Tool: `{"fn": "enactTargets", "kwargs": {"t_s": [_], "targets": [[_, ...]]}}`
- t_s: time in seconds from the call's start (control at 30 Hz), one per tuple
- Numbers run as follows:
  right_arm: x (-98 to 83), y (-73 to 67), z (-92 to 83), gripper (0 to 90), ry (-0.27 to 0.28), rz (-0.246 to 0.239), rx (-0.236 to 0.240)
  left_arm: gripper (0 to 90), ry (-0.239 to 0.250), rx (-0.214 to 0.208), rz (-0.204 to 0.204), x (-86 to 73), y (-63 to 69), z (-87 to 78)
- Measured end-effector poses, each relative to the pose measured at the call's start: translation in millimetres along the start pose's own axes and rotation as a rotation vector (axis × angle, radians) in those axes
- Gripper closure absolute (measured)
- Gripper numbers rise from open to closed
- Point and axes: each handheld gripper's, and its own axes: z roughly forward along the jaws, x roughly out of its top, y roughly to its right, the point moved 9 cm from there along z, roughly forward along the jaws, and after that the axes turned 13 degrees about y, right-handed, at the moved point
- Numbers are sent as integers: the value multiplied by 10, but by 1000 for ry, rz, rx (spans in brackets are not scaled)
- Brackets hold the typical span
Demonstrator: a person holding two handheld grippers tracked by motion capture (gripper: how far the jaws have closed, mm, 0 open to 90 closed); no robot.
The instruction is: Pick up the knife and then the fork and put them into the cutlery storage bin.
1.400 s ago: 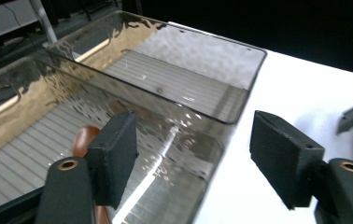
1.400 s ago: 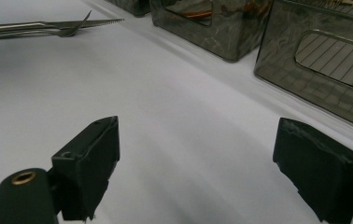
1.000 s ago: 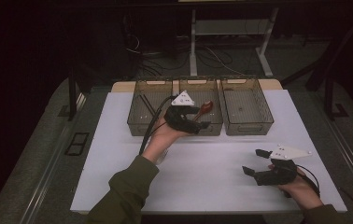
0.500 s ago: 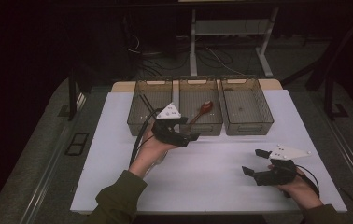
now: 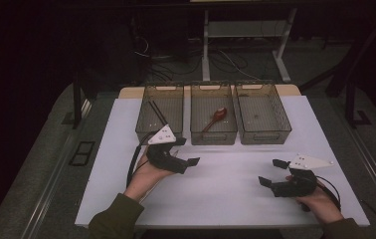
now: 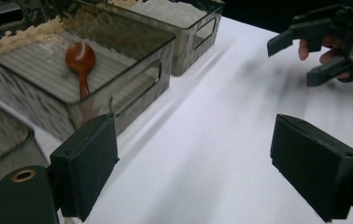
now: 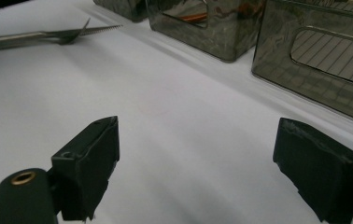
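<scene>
The left gripper [image 5: 188,152], jaws just opening wide and empty, is hovering just before the middle bin [image 5: 213,137] holding the spoon [image 5: 217,116]; the right gripper [image 5: 271,173] is gaping empty, well apart.

A reddish-brown spoon [image 5: 217,116] lies in a smoky translucent bin [image 5: 213,135] on the white table [image 5: 226,184].

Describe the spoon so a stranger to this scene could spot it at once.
Three smoky see-through bins stand in a row at the far edge of the white table. Look in the middle bin: the spoon lies on its floor. Its reddish-brown bowl and handle set it apart from the thin dark sticks in the left bin.
</scene>
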Motion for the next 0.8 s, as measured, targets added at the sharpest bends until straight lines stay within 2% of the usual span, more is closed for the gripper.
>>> {"fn": "enactTargets", "kwargs": {"t_s": [0.13,0.23,0.53,0.8], "targets": [[-6,-49,18,109,1,-5,-2,140,-2,13,-14,-78,-23,-115],[-23,-68,40,80,-2,13,-8,140,2,23,-20,-125,-36,-185],[-34,-12,22,78,-10,3,-38,138,0,41,-21,-252,-47,-380],[-43,-6,28,79,-19,-9,-37,143,-13,65,-33,-367,-84,-608]]}}
